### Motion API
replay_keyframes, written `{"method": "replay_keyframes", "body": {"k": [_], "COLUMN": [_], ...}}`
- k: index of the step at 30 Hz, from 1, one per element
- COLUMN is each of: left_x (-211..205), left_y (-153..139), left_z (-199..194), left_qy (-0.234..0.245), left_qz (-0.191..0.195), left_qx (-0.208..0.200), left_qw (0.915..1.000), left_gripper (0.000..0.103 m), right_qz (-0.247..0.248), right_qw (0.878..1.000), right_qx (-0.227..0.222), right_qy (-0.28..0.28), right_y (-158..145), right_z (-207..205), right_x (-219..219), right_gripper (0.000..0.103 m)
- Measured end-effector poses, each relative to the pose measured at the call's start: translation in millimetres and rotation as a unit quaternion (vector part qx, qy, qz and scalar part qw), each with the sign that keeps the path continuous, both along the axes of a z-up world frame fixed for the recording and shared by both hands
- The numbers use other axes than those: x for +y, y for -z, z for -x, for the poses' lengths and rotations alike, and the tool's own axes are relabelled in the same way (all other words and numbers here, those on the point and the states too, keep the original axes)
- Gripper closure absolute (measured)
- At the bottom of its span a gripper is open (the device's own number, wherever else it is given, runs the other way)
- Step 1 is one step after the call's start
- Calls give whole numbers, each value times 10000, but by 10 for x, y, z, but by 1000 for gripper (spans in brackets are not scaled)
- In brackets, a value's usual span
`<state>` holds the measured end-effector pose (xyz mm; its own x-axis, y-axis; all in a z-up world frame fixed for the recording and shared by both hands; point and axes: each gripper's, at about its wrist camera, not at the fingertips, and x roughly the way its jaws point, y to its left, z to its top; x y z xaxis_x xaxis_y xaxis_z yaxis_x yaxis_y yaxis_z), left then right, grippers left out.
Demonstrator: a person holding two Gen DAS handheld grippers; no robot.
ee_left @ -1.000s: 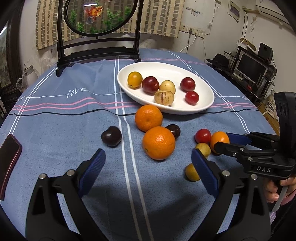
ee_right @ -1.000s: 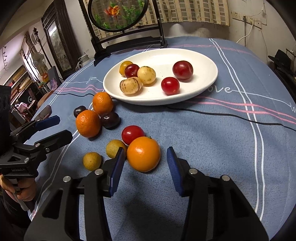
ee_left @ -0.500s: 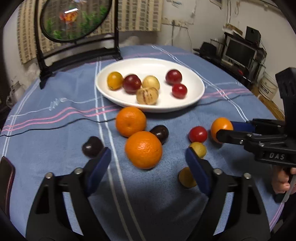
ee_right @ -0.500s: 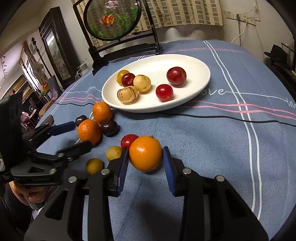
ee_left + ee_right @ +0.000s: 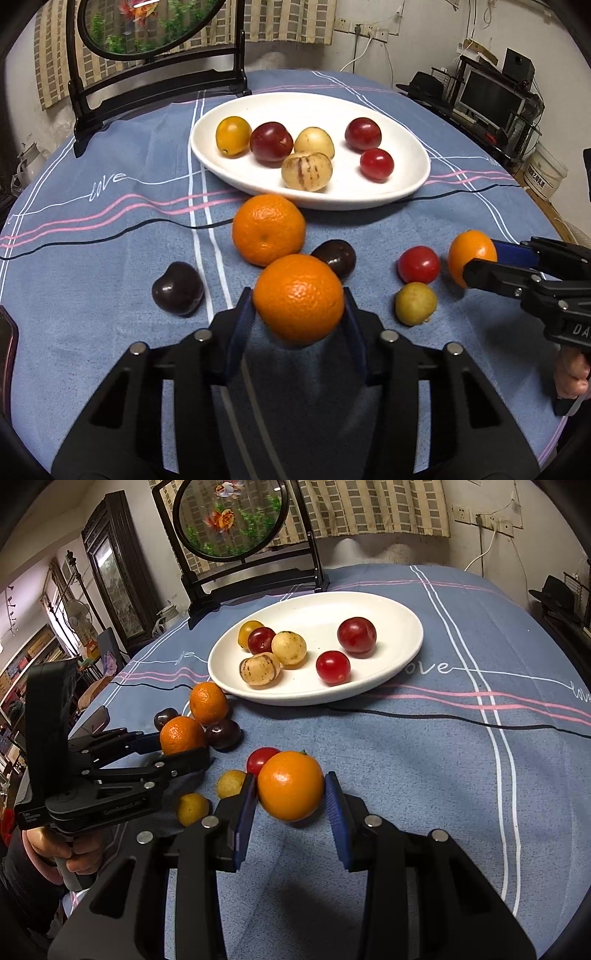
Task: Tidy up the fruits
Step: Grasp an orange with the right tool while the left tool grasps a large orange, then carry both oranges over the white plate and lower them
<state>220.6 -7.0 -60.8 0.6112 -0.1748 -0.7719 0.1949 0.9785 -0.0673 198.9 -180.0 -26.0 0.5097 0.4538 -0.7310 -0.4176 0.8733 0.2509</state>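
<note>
Left wrist view: the left gripper (image 5: pixel 298 306) is seen w/ both blue pads pressed on a large round orange mandarin (image 5: pixel 298 298), which is pinched just above the blue striped tablecloth (image 5: pixel 110 221). "love" is read in white script on the cloth at left. A second mandarin (image 5: pixel 268 229) is touched at its far side, next to the white oval ceramic plate (image 5: pixel 406 184), where six small fruits are held. A dark purple plum (image 5: pixel 178 288) is seen to the left, apart. At right, the right gripper (image 5: pixel 476 264) is marked "DA", rest cut off; a smaller orange citrus (image 5: pixel 471 254) is gripped betw. its tips.

Right wrist view: the smaller orange citrus (image 5: pixel 290 785) is held betw. the blue pads, left pad touching, right pad very close; contact there can't be told. A red cherry tomato (image 5: pixel 260 758) is seen directly behind it. "love" is read on the cloth beside the plate (image 5: pixel 388 627).
</note>
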Motion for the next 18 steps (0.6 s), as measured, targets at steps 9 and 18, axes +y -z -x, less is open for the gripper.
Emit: {"method": "replay_keyframes", "body": {"k": [9,18], "left_x": [2,-19], "left_y": [10,-234], "left_z": [10,176], "left_qy": [-11,12], "left_qz": [5,-80], "left_qx": [-11,-508], "left_qw": [10000,9987], "left_gripper": [58,58], "right_qz": [-20,-206], "right_qw": [10000,9992], "right_qx": [-23,-353], "right_qy": [-3,6], "right_y": [-1,-132], "right_z": [-2,-21], "right_x": [10,-29], "right_gripper": [66,66]}}
